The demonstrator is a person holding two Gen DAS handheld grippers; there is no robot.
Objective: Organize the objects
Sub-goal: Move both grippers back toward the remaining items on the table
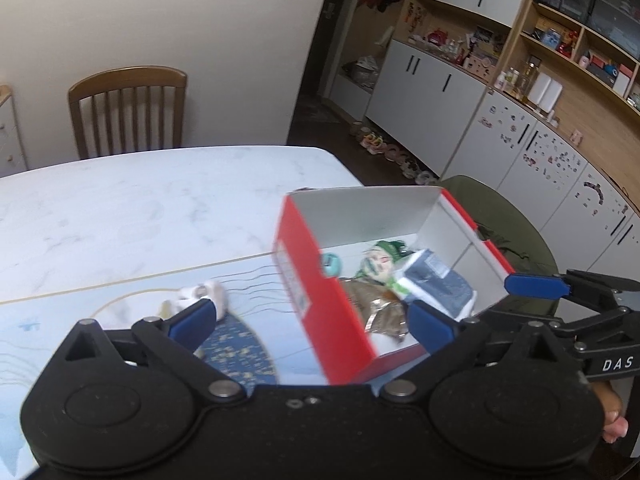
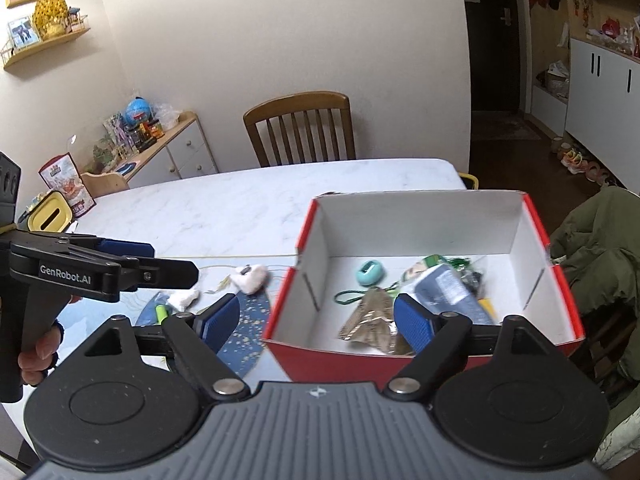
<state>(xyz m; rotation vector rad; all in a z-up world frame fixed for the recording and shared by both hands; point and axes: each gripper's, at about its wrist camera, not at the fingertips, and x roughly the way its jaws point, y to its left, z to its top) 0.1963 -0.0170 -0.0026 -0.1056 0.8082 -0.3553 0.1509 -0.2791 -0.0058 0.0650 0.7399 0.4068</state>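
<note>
An open red box (image 2: 532, 216) with white inside walls stands on the blue patterned mat (image 2: 244, 328). In it lie a teal ring-shaped item (image 2: 370, 272), a crumpled foil wrapper (image 2: 372, 320), a green-and-white toy (image 1: 380, 264) and a blurred blue-grey packet (image 2: 448, 288). My right gripper (image 2: 316, 322) is open over the box's near wall, with the packet just beyond its right pad. My left gripper (image 1: 312, 322) is open above the box's left wall. On the mat left of the box lie a white shell-like piece (image 2: 250, 278), a small white lump (image 2: 182, 300) and a green pen (image 2: 162, 312).
The white marble table (image 2: 240, 204) stretches beyond the mat, with a wooden chair (image 2: 300, 128) at its far side. An olive jacket (image 2: 596, 248) drapes a chair close to the box's right. A yellow box (image 2: 50, 216) sits at the table's left edge.
</note>
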